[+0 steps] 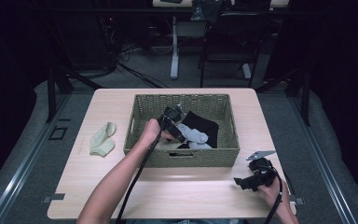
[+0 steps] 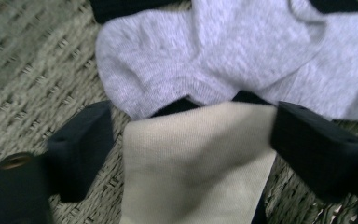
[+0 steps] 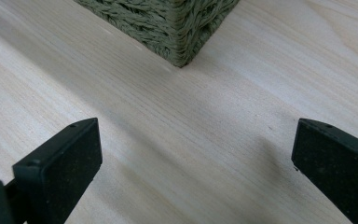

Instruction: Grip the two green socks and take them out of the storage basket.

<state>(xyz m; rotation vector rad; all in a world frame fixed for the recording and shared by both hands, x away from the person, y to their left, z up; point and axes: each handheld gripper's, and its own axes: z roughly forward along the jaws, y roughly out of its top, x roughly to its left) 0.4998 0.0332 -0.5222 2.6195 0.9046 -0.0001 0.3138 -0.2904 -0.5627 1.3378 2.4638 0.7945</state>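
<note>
My left gripper [image 1: 179, 134] reaches down into a woven olive basket [image 1: 140, 135]. In the left gripper view it [image 2: 193, 133] stands open, one jaw on each side of a cream sock [image 2: 196, 168] that lies on the basket floor [image 2: 28, 56]. A light grey sock [image 2: 242, 60] lies just beyond the cream one, over a black sock [image 1: 204, 123]. The grey sock [image 1: 195, 136] sits mid-basket in the high view. My right gripper [image 1: 239, 182] rests open near the table's front right, with bare wood between its jaws [image 3: 196, 149].
A pale green sock [image 1: 102, 139] lies on the wooden table [image 1: 98, 186] left of the basket. The basket's near right corner [image 3: 177, 32] stands just ahead of the right gripper. Dark floor, cables and chair legs lie beyond the table.
</note>
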